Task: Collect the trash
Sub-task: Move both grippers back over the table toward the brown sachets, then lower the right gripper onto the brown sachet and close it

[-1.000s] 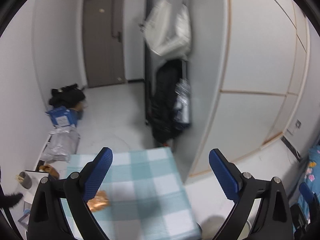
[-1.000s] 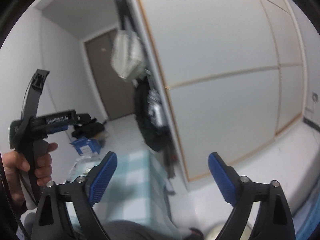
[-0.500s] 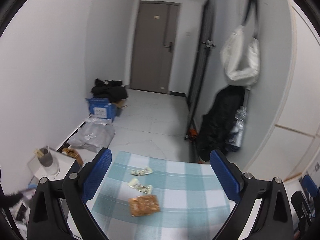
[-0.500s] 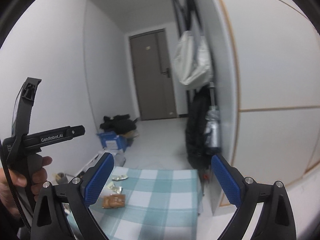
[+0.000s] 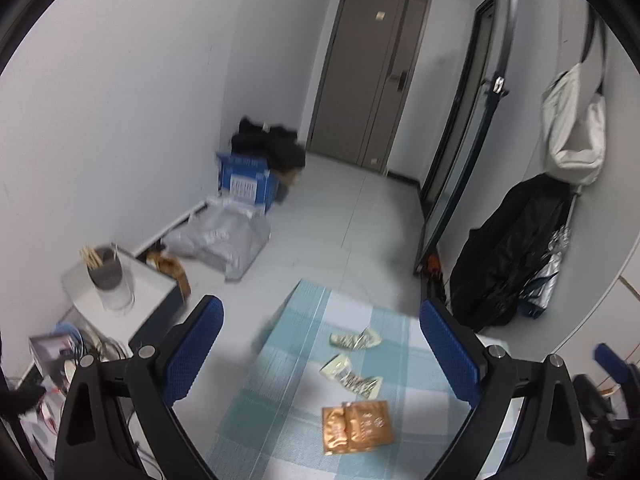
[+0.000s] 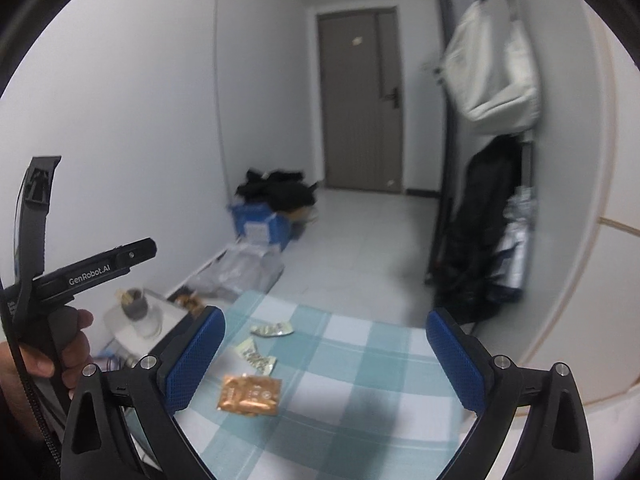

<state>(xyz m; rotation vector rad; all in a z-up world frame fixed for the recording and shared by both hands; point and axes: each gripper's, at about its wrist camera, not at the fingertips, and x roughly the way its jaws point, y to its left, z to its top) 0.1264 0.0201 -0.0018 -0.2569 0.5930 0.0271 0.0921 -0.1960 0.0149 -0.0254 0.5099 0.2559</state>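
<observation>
Three pieces of trash lie on a teal-and-white checked tablecloth (image 5: 288, 424) (image 6: 360, 400). An orange foil wrapper (image 5: 357, 427) (image 6: 250, 395) lies nearest. Two pale green crumpled wrappers (image 5: 351, 376) (image 5: 355, 339) lie beyond it, also in the right wrist view as the nearer wrapper (image 6: 256, 356) and the farther wrapper (image 6: 272, 329). My left gripper (image 5: 320, 354) hangs open above the cloth with nothing between its blue pads. My right gripper (image 6: 324, 360) is open too, empty, above the table. A hand (image 6: 60, 354) holds the left gripper's handle.
A low white side table (image 5: 132, 300) with a grey cup of sticks (image 5: 105, 270) stands left of the table. A grey plastic bag (image 5: 222, 238), a blue box (image 5: 246, 184) and dark clothes lie by the left wall. A black coat (image 5: 508, 252) and a white bag (image 5: 574, 128) hang on the right.
Both views have swung left and down from the white wardrobe wall to the table. The wrappers have come into view. Both grippers stay open.
</observation>
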